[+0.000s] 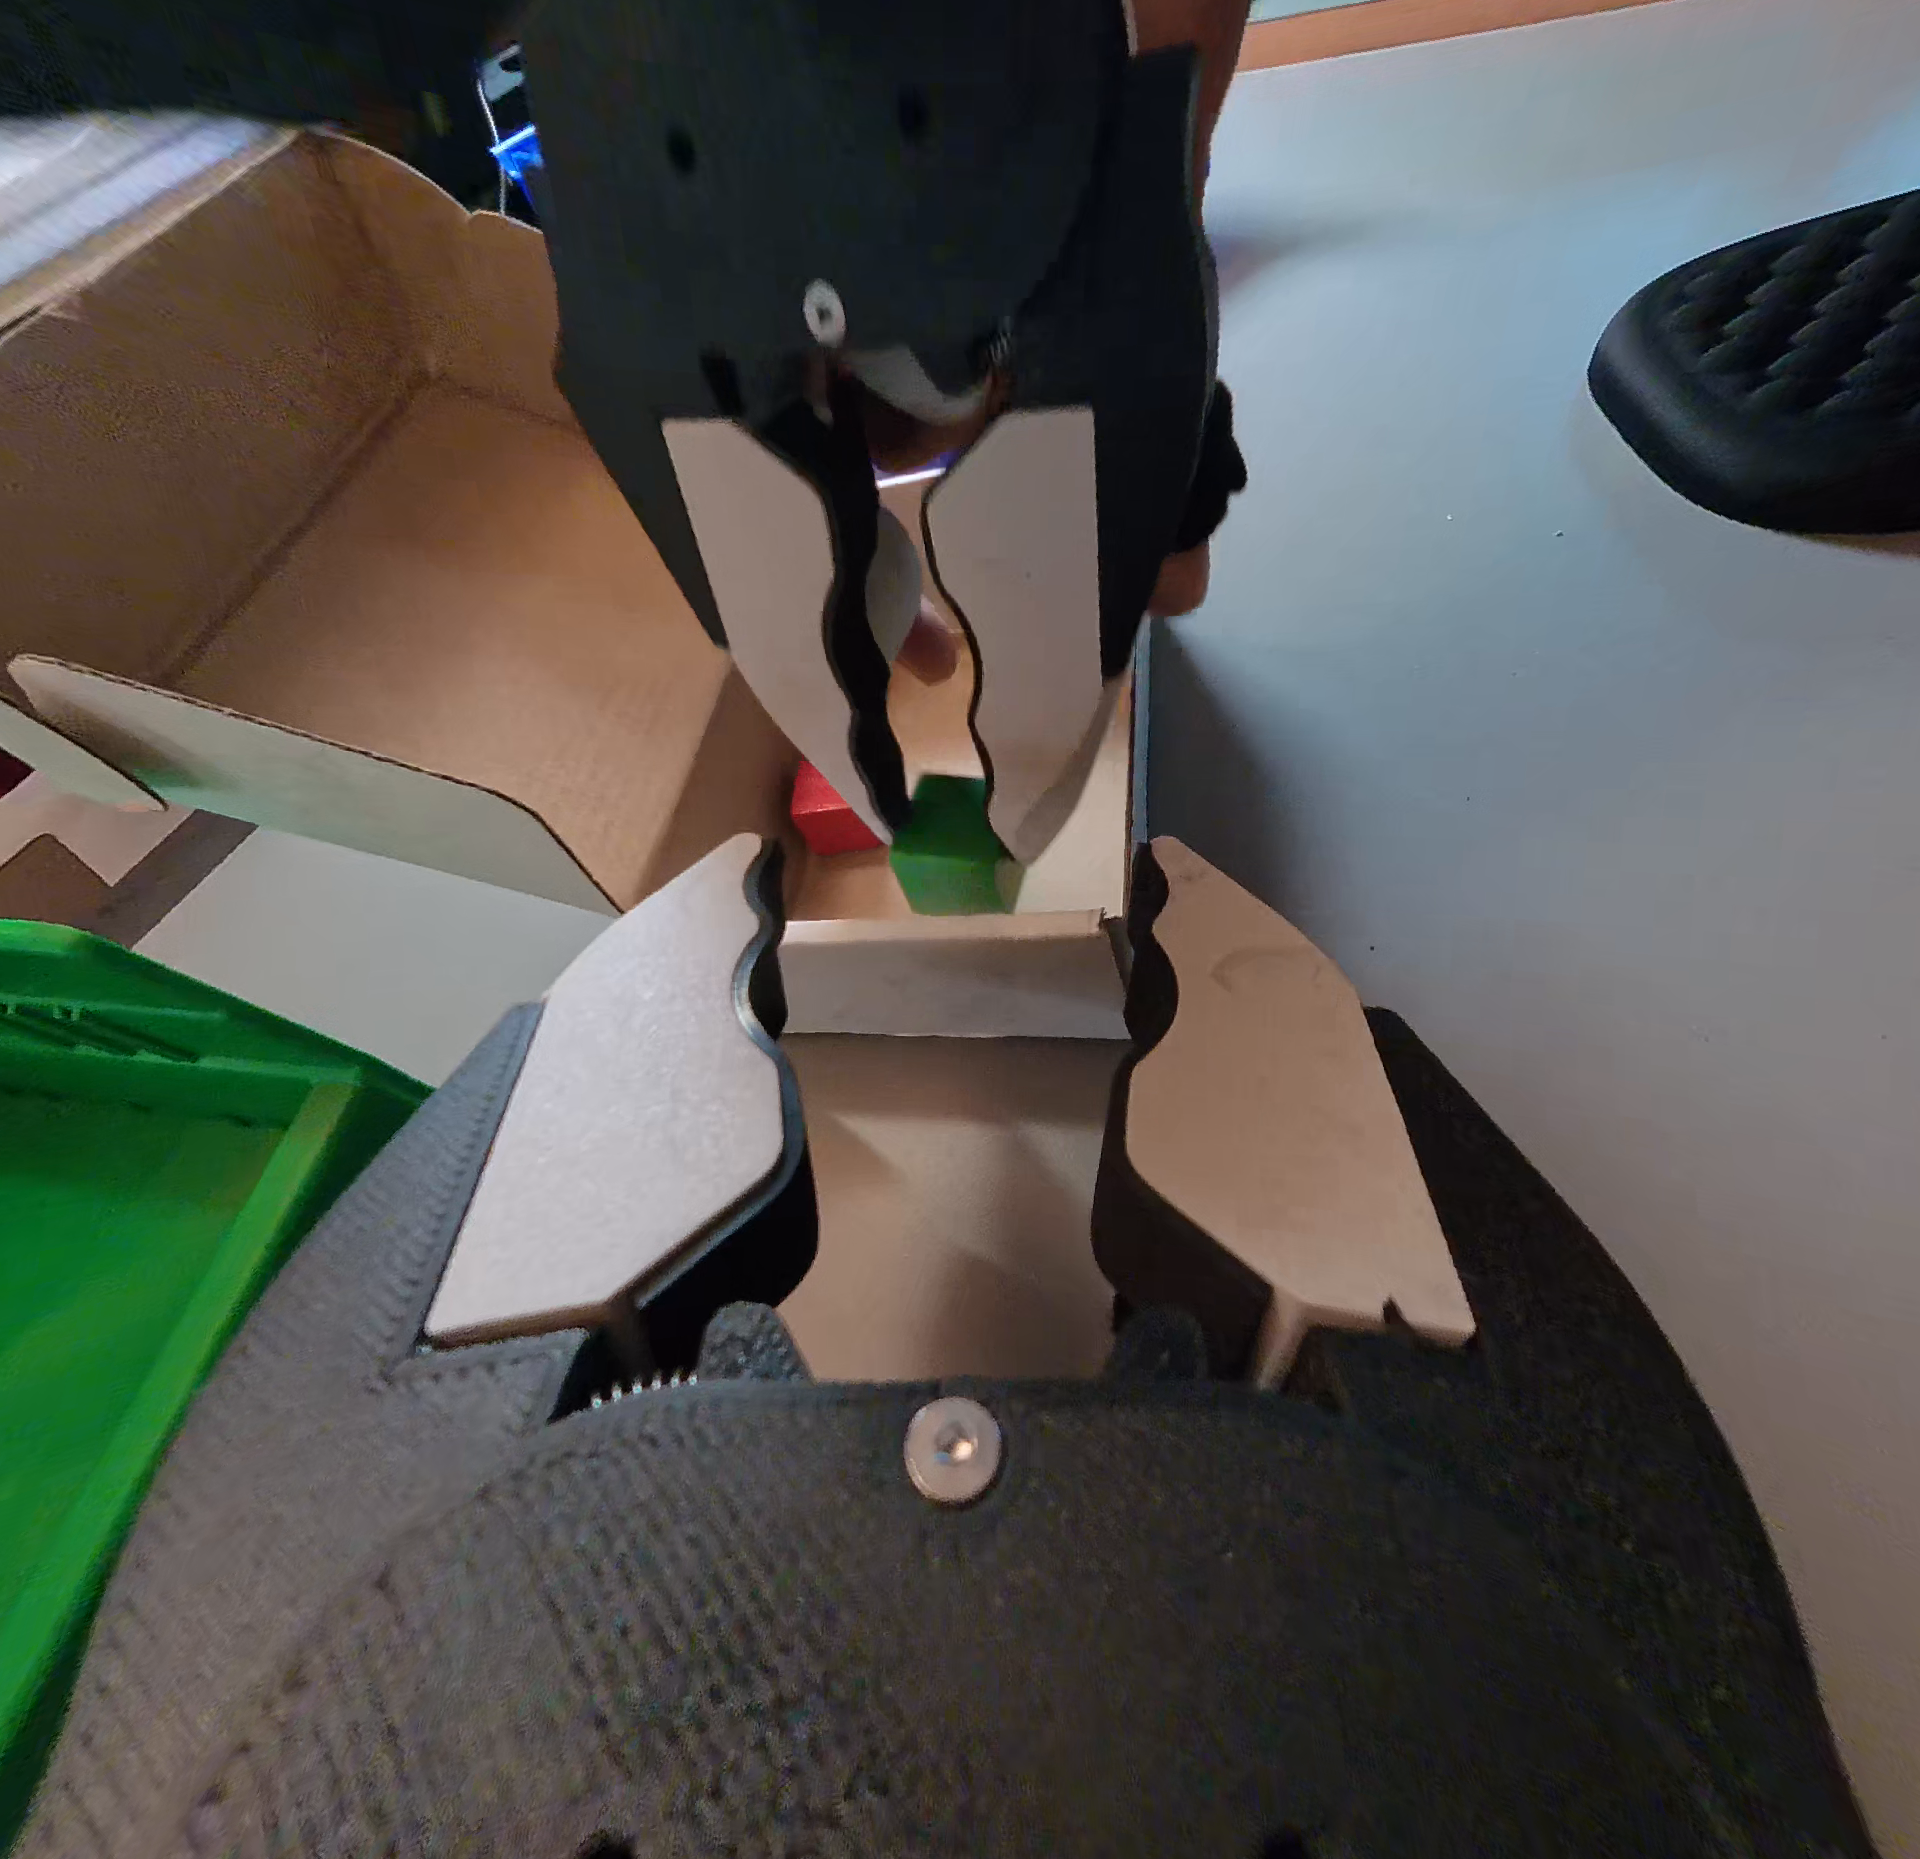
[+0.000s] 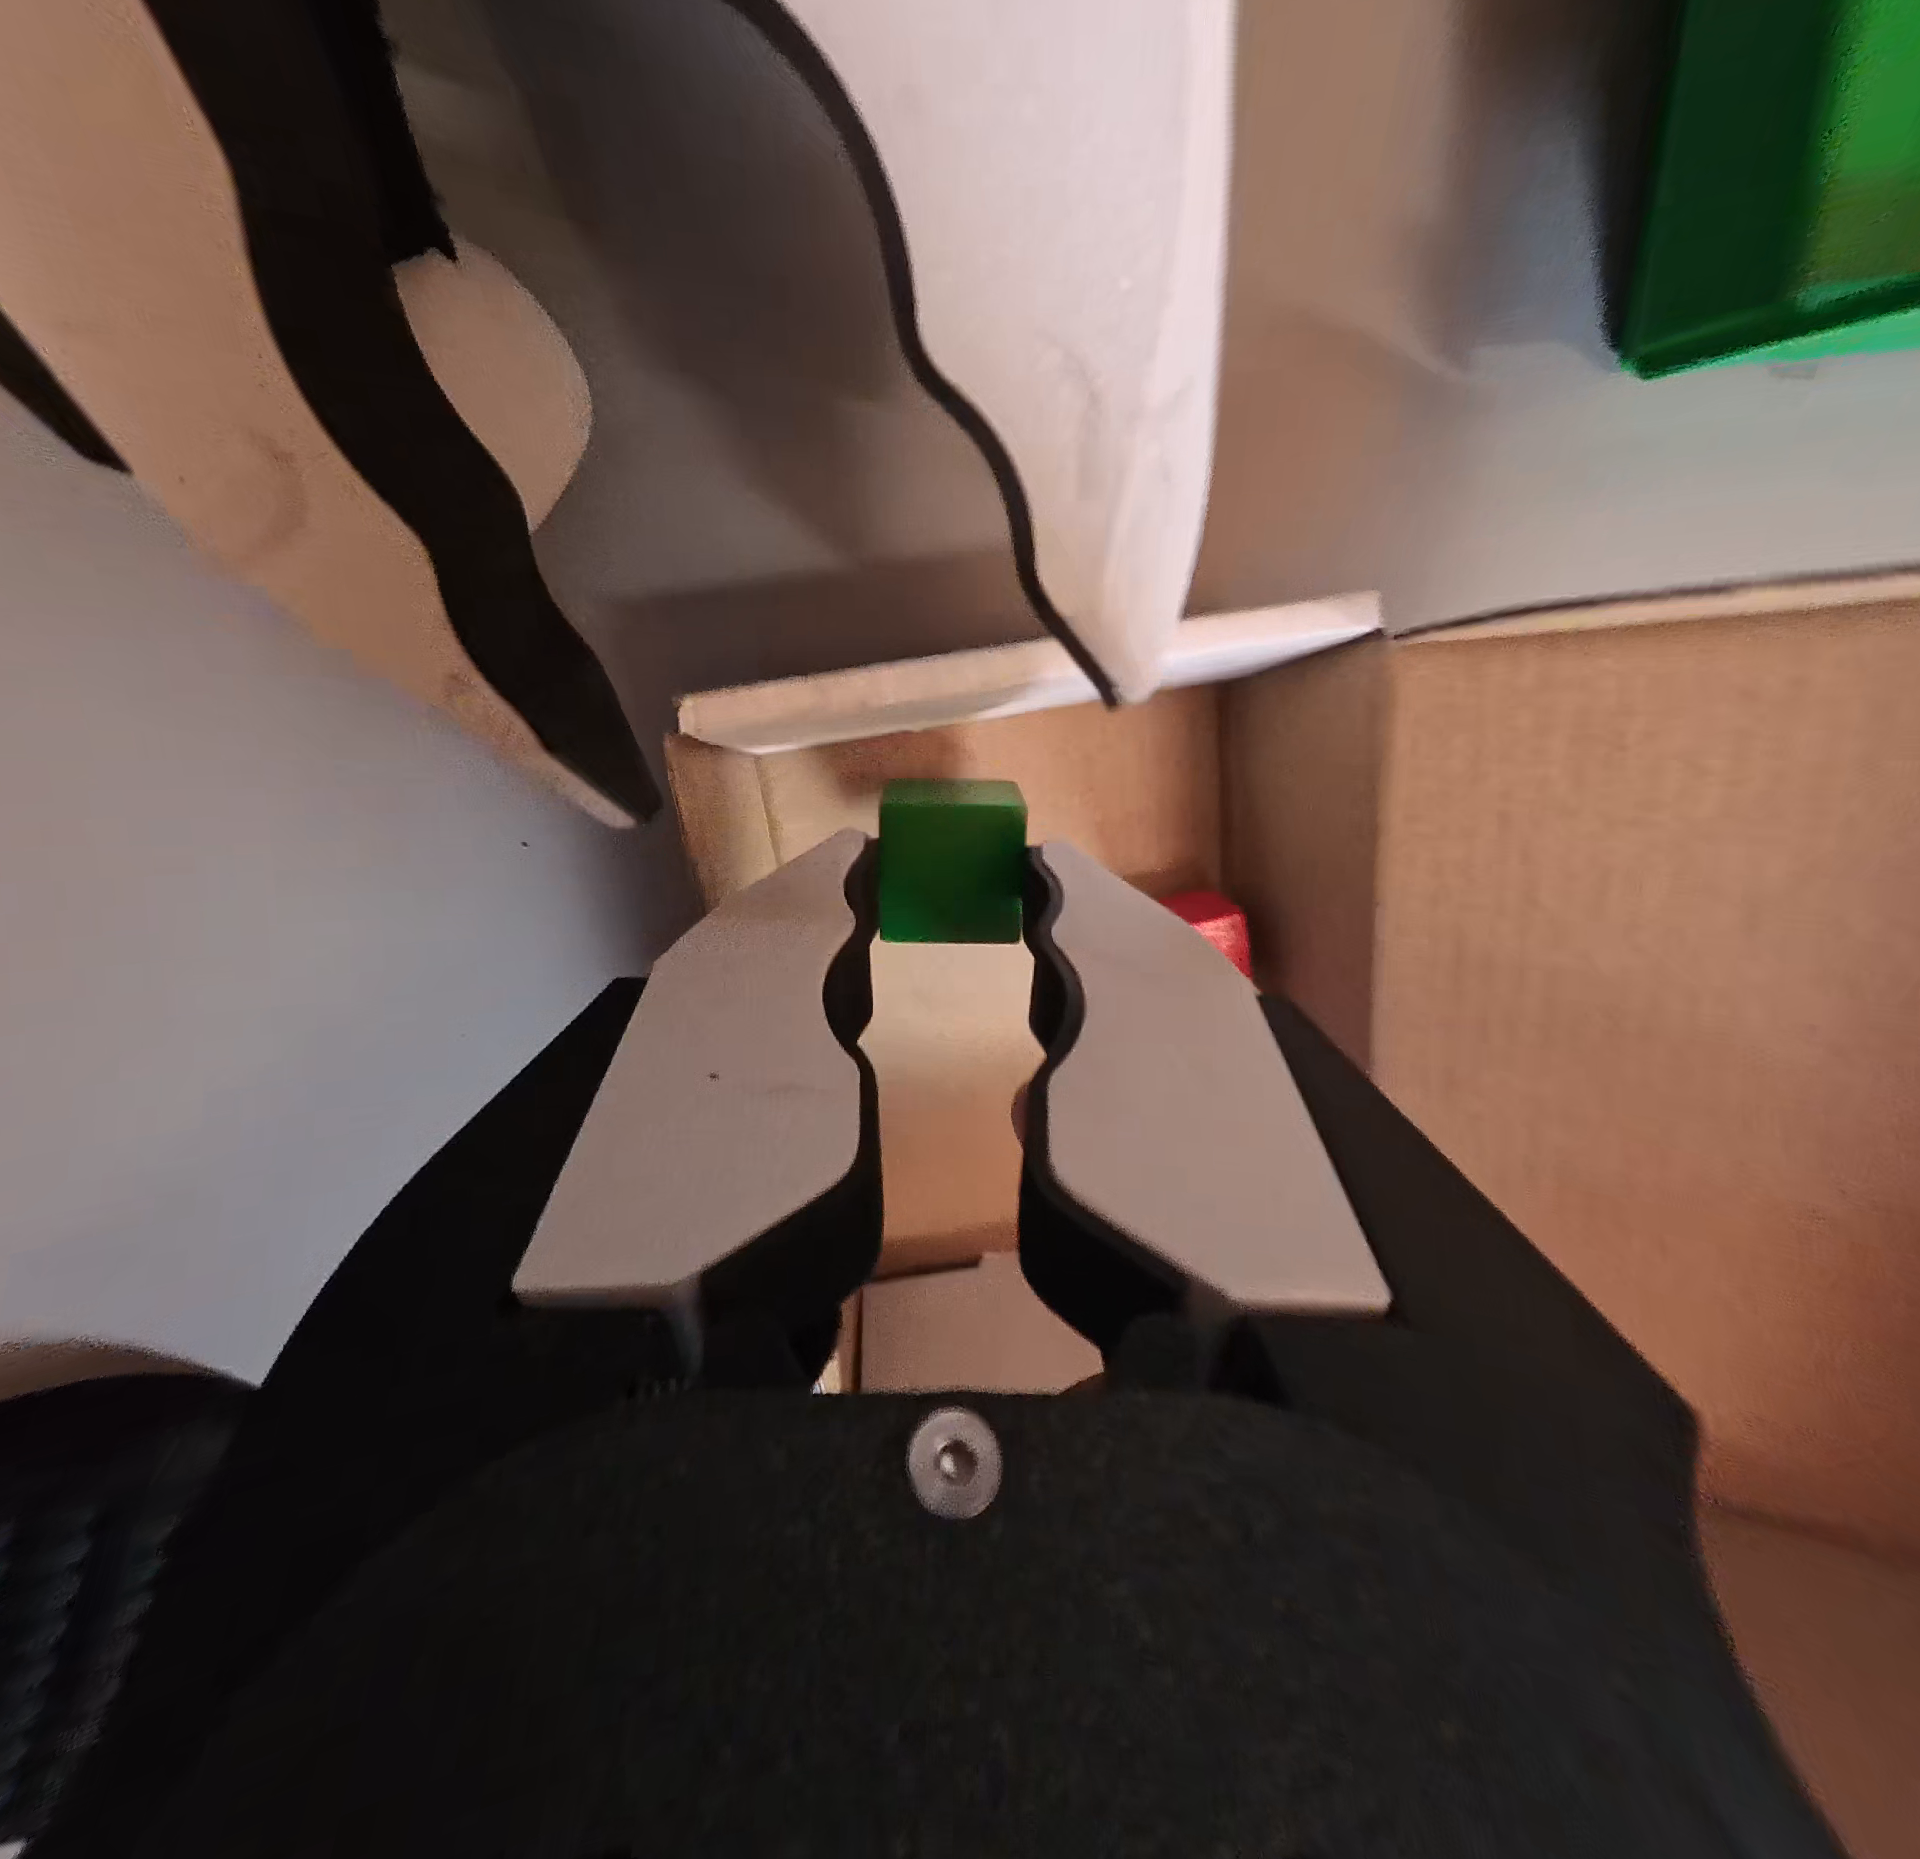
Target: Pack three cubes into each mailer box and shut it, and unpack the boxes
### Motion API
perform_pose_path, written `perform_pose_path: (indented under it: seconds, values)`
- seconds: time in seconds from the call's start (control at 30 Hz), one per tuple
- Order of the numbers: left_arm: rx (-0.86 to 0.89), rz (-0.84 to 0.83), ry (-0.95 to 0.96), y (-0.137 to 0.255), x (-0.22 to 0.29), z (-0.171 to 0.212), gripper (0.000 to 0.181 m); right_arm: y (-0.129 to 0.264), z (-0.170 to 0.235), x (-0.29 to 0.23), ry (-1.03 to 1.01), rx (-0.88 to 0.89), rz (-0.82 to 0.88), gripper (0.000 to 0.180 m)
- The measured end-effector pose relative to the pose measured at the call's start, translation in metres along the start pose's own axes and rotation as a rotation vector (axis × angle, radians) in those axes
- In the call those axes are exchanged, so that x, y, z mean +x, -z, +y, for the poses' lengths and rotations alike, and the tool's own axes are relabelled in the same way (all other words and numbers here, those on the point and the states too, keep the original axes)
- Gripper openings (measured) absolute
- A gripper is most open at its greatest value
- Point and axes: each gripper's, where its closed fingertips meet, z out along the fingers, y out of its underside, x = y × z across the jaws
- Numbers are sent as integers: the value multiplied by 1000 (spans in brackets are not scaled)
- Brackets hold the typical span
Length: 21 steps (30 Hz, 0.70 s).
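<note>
right gripper (image 2: 951, 869): I read it as clamped on the small green wooden cube (image 2: 948, 864); both fingertips press the cube's side faces, held inside the box near a corner.
left gripper (image 1: 951, 936): fingers spread wide apart, nothing between them; tips sit at the box's near wall (image 1: 951, 978).
open brown corrugated mailer box with white outside (image 1: 343, 562): lid folded back to the left in my left wrist view, inside floor exposed.
left view only: the right gripper seen from the front, coming down steeply into the box, a person's fingers behind it; a black textured pad (image 1: 1787, 365) on the grey tabletop (image 1: 1507, 666) well right of the box; a green plastic bin (image 1: 135, 1165) at lower left, outside the box.
right view only: the cube's top face and square outline, its far edge clear of the fingertips; the left gripper's fingers from below, straddling the box wall.
both views: a small red cube (image 2: 1210, 926) on the box floor just beside the green one; I can't tell if they touch.
cube orientation: no long axis; faces roughly square to the box walls in the right view. In the left view it looks tilted, one edge towards me.
box long axis: I can't tell its full length; the floor runs away to the left from the grippers.
</note>
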Motion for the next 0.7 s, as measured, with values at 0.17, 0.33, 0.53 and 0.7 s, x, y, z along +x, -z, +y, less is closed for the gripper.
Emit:
perform_pose_path:
  seconds: [0.17,0.33,0.53,0.7]
  values:
    - [-4,-2,0,-1,1,0,63,41,9,14,-39,36,82,26]
    - [-16,-5,7,-1,1,2,63,91,40,24,-110,35,166,26]
    - [-41,-25,31,-1,-1,3,62,139,113,37,-274,-19,267,26]
    - [-48,-27,39,-3,1,4,62,159,181,49,-451,-50,314,26]
